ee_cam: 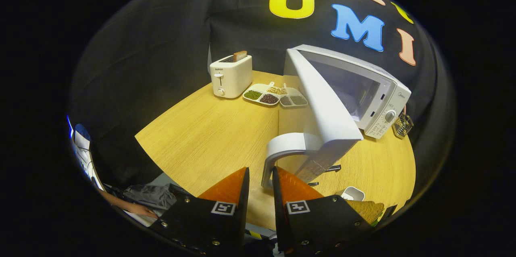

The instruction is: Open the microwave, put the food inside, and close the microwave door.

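Wooden tabletop point(209, 136) runs under everything I can see from the gripper view, so I'll sweep it left to right. At about ten o'clock from my fingers sits a white toaster point(230, 76) with a slice of bread point(240, 55) standing in its slot; just to its right, near twelve o'clock, lies a divided tray point(274, 95) of beans and grains. From twelve round to two o'clock stands the microwave point(379, 100), its cavity exposed and its door point(322, 104) swung wide toward me. The door's curved handle point(278, 152) drops down right between my fingertips, and my gripper point(261, 176) has its fingers drawn close on either side of it; whether both truly press on it I cannot tell. At roughly four o'clock, low beside my right finger, I make out what looks like sliced bread, the food point(369, 210), next to a small white cup point(352, 193), well short of the cavity. I judge the opening step essentially finished. Next I would let go of the handle, back off, and swing down to four o'clock for the food.
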Tool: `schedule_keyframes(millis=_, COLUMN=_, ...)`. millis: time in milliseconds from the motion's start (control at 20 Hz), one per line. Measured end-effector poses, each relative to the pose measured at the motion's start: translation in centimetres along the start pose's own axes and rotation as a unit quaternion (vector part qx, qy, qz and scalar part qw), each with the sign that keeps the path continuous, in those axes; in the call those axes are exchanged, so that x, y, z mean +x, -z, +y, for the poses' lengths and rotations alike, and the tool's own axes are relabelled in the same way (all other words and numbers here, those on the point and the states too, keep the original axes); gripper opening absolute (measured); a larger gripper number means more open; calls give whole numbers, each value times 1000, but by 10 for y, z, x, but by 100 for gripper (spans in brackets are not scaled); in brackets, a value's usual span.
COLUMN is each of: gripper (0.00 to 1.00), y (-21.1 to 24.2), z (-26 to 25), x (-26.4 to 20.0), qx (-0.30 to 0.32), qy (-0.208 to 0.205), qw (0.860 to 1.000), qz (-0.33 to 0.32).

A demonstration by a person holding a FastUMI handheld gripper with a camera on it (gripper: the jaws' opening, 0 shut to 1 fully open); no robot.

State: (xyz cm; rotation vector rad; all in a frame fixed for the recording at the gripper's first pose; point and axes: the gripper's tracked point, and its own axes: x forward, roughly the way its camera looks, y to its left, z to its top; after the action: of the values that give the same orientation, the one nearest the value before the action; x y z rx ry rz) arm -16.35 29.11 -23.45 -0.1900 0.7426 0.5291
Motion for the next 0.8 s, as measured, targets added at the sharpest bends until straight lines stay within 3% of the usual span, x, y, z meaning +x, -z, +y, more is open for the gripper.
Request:
schedule_keyframes(millis=300, gripper=32, y=-5, z=30, x=-4, qx=-25, qy=-68, qw=997, qz=-10)
schedule_keyframes(millis=500, gripper=32, y=-14, z=69, x=-16, qx=-36, qy=-165, qw=985, qz=-26)
schedule_keyframes(millis=700, gripper=32, y=-25, z=92, x=-50, qx=-39, qy=-261, qw=963, qz=-49)
schedule_keyframes(millis=750, gripper=34, y=-29, z=93, x=-63, qx=-40, qy=-284, qw=956, qz=-56)
schedule_keyframes(millis=800, gripper=52, y=-31, z=93, x=-75, qx=-42, qy=-297, qw=952, qz=-64)
